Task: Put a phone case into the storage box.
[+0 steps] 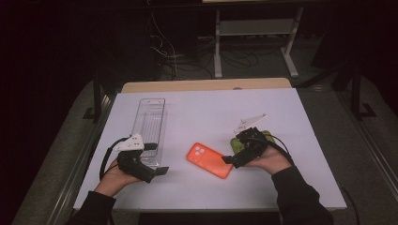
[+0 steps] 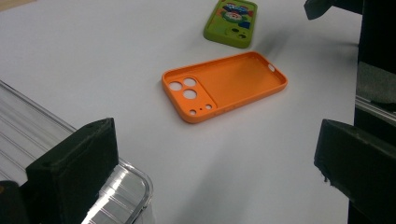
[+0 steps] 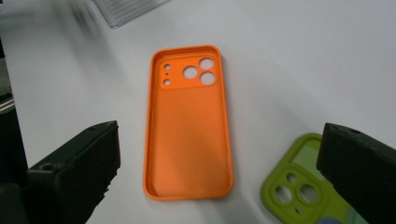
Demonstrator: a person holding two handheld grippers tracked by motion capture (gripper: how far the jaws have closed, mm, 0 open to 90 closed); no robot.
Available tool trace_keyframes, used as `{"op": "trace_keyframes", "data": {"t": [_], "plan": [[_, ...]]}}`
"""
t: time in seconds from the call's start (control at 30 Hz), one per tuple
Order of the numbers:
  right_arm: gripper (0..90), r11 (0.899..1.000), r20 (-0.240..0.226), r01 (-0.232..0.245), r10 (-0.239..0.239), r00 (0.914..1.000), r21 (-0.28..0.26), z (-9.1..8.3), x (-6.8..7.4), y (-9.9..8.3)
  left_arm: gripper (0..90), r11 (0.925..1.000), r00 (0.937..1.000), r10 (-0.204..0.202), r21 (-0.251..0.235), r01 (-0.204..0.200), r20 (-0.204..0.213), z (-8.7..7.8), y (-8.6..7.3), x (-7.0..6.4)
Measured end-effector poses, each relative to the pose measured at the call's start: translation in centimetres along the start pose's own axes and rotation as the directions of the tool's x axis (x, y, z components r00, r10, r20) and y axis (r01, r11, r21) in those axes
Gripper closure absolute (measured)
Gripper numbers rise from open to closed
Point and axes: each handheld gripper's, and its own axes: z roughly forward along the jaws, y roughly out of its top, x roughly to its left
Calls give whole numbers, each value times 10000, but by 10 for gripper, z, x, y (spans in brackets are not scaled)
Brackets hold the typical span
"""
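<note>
Two phone cases lie on the white table (image 1: pixel 291 122), right of a clear tray (image 1: pixel 149 126). We note the orange case (image 3: pixel 189 126) lies hollow side up, centre-front; we judge it light, flexible and thin-walled, best pinched across one long rim. Right gripper (image 3: pixel 219 172) hovers over it, jaws spread. Left gripper (image 2: pixel 215 177) likewise spread, holding nothing. Green case (image 2: pixel 231 22) sits beyond.

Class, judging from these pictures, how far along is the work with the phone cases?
Nothing looks finished: the orange case and green case lie on the table, outside the clear tray. In hand: the right tool hovers open over the orange case; the left tool waits open. Grasping and placing remain.
</note>
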Motion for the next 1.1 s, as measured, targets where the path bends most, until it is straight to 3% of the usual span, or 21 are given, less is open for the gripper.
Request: {"op": "trace_keyframes", "data": {"t": [0.47,0.7,0.8,1.1], "plan": [[0,9992,-140,228,-223,9997,332,29,10,23,0,10000,10000,-53,-56,53,-4,-1,0,0],[0,9955,-121,366,-357,9993,875,44,15,21,0,9999,10000,-53,-89,53,-2,-1,0,0],[0,9893,-4,659,-664,9978,1304,53,16,16,0,9999,10000,-48,-89,48,-11,-1,0,0],[0,9767,176,915,-968,9952,1942,69,16,5,0,10000,10000,-48,-74,47,-17,-1,0,0]]}}
